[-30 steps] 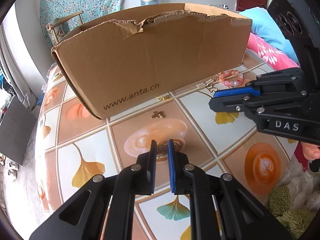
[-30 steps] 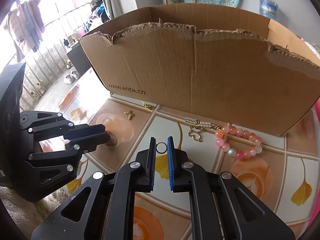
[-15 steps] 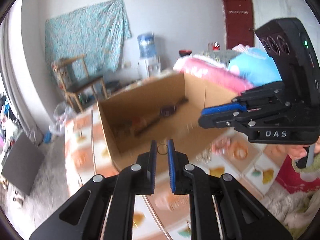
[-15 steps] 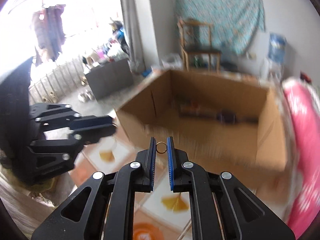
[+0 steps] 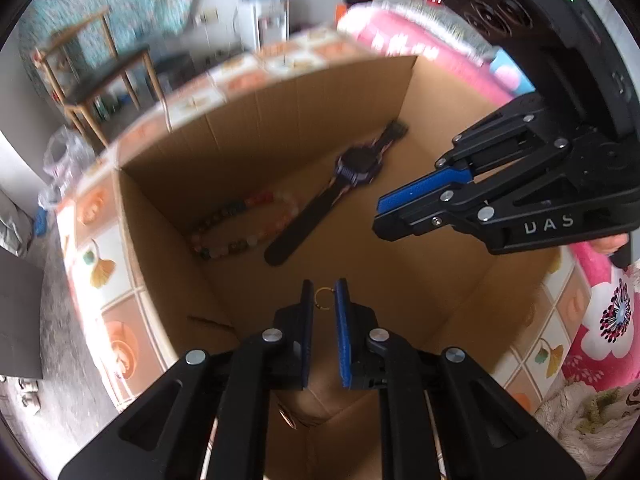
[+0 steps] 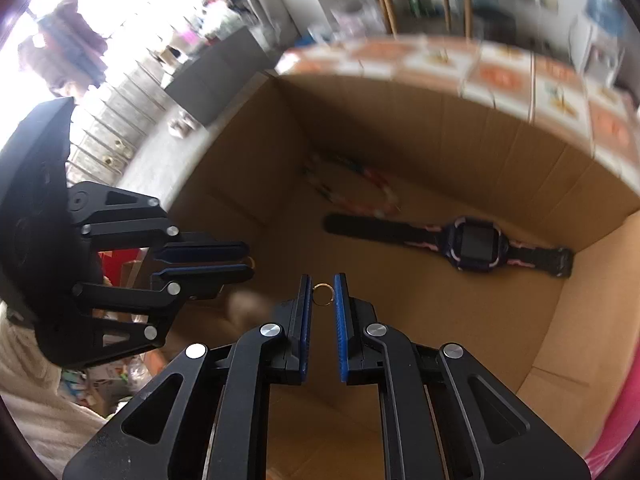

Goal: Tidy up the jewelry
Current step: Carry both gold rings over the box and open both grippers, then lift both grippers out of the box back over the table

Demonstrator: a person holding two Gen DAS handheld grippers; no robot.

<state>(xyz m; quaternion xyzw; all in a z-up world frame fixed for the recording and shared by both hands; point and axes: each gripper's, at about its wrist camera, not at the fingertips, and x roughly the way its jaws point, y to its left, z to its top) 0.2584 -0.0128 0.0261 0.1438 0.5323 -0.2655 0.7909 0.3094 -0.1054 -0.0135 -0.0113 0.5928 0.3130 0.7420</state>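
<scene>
An open cardboard box (image 5: 160, 240) fills the middle of both views. On its floor lie a dark watch (image 5: 356, 168) with a long strap and, just beside it toward the upper left, a beaded bracelet (image 5: 240, 224) (blurred in the right wrist view). The left gripper (image 5: 325, 300) has its jaws clamped on a small gold ring (image 5: 323, 298) above the box floor; the right gripper (image 6: 322, 292) likewise pinches a second gold ring (image 6: 322, 294) at frame centre.
</scene>
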